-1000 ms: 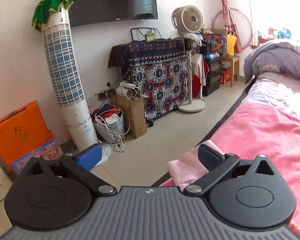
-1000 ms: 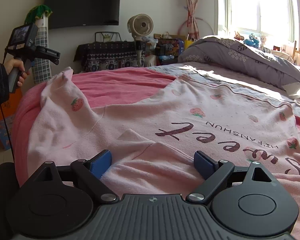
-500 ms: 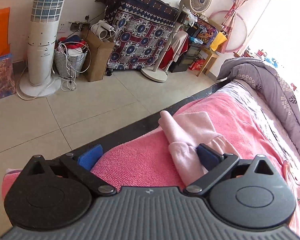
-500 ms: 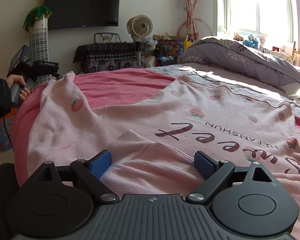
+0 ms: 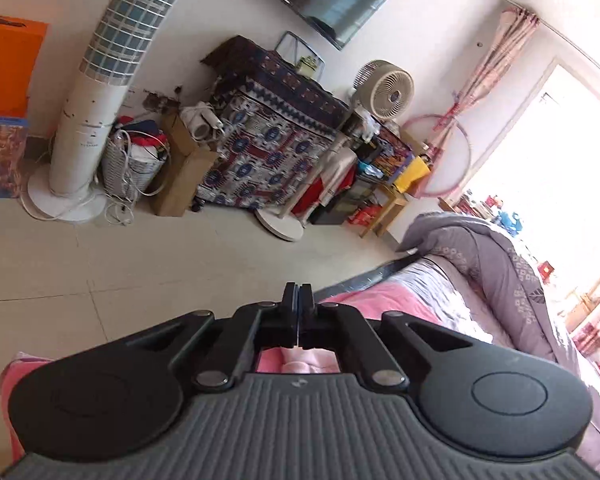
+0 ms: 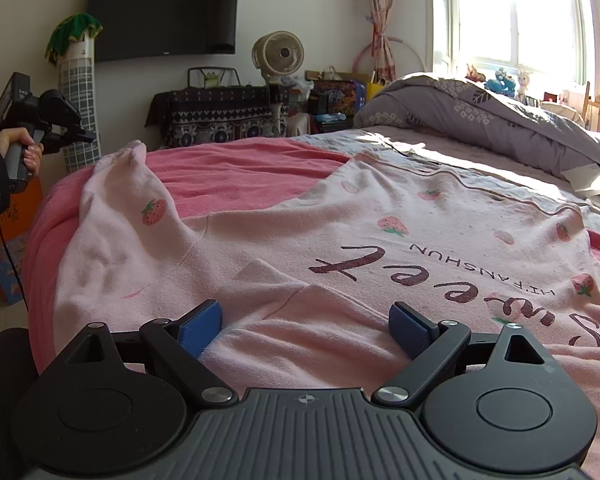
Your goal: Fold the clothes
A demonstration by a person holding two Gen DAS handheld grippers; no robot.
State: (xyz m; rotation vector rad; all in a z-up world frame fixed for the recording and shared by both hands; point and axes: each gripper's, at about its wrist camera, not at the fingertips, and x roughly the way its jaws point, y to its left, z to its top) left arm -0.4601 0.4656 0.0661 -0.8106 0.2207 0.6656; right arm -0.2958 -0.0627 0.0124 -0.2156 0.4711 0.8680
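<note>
The bed (image 6: pixel 440 148) is being covered at its near end by a pink blanket (image 6: pixel 236 168), and a grey quilt (image 6: pixel 500 120) is being heaped along its far side. A pink sweater (image 6: pixel 340 240), printed with strawberries and dark lettering, is being spread flat over the blanket, its sleeve (image 6: pixel 128 184) being draped toward the bed's left edge. The right tool (image 6: pixel 305 326) is being kept released, its blue pads set wide apart over the sweater's near edge. The left tool (image 5: pixel 297 304) is being held clenched beside the bed's edge, well apart from the sleeve in the right view; pink cloth is being glimpsed beneath it, but whether any is being pinched cannot be told.
</note>
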